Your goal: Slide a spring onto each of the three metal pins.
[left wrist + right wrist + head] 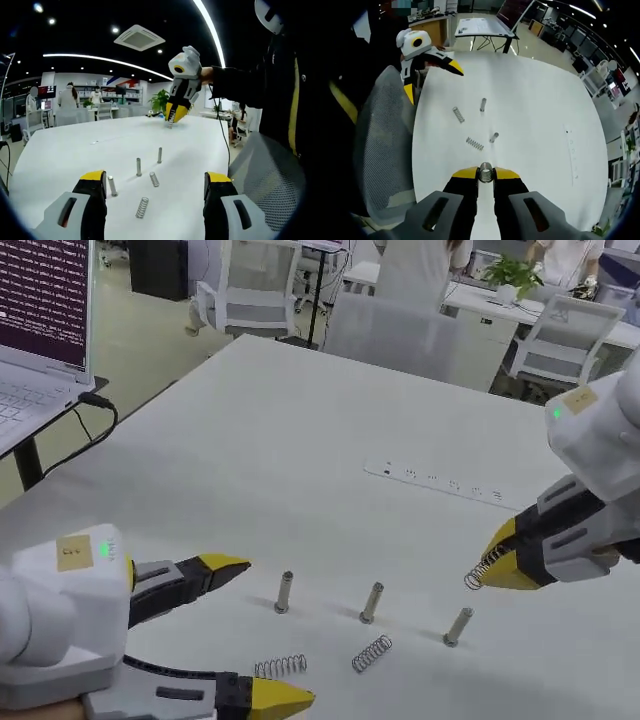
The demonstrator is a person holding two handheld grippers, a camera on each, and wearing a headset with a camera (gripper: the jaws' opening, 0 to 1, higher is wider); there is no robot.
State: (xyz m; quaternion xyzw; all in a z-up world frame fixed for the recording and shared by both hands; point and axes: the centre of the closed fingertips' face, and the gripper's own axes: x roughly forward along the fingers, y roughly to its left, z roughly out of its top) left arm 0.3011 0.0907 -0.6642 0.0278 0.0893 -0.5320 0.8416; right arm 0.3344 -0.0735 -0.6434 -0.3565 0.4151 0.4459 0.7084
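Note:
Three upright metal pins stand in a row near the table's front: left pin (284,592), middle pin (372,602), right pin (458,626). Two loose springs lie in front of them, one (280,667) and the other (372,653). My right gripper (495,565) hovers above and right of the right pin, shut on a third spring (478,573), which shows end-on (485,172) between the jaws. My left gripper (255,632) is open at the lower left, with nothing between its jaws (155,180). The left gripper view has the pins (138,166) and springs (142,207) ahead of it.
An open laptop (40,320) with a black cable (100,430) sits at the far left. A white power strip (440,480) lies across the table's middle right. Office chairs (560,340) stand beyond the far edge, and a grey mesh chair (385,150) is beside the person.

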